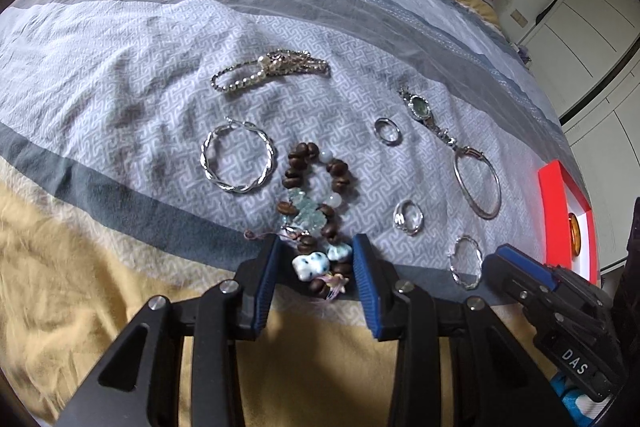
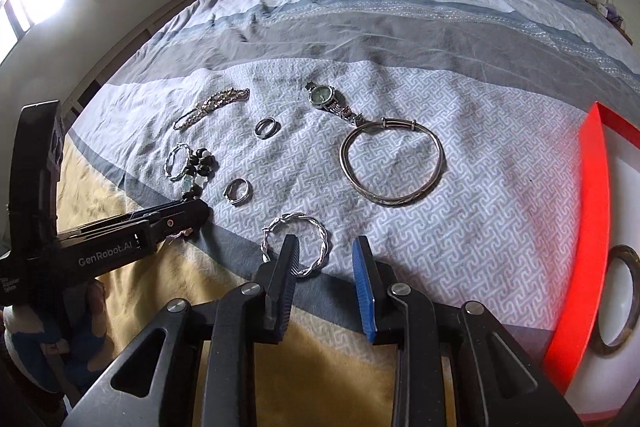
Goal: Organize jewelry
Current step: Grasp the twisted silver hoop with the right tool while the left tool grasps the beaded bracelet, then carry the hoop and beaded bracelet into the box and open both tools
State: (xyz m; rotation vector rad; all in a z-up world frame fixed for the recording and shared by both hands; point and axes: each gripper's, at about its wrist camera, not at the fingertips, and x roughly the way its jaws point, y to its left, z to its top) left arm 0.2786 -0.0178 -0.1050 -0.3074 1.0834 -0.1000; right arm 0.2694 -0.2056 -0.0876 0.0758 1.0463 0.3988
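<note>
A bracelet of brown and pale beads (image 1: 316,195) lies on the patterned bedspread. Its near end with spotted ceramic beads sits between the fingers of my left gripper (image 1: 318,259), which stands open around it, with a gap at the left pad. My right gripper (image 2: 326,251) is open over a twisted silver hoop earring (image 2: 323,233); its left finger covers part of the hoop, and the hoop's right side lies between the pads. The left gripper (image 2: 200,213) shows at the left of the right wrist view, the right gripper (image 1: 504,259) at the lower right of the left wrist view.
Spread on the bed are a second twisted hoop (image 1: 238,161), a pearl and chain bracelet (image 1: 272,67), a small watch (image 2: 322,95), two rings (image 2: 266,127) (image 2: 238,191) and a silver bangle (image 2: 384,201). A red-rimmed white box (image 2: 592,227) at the right holds a dark bangle (image 2: 624,251).
</note>
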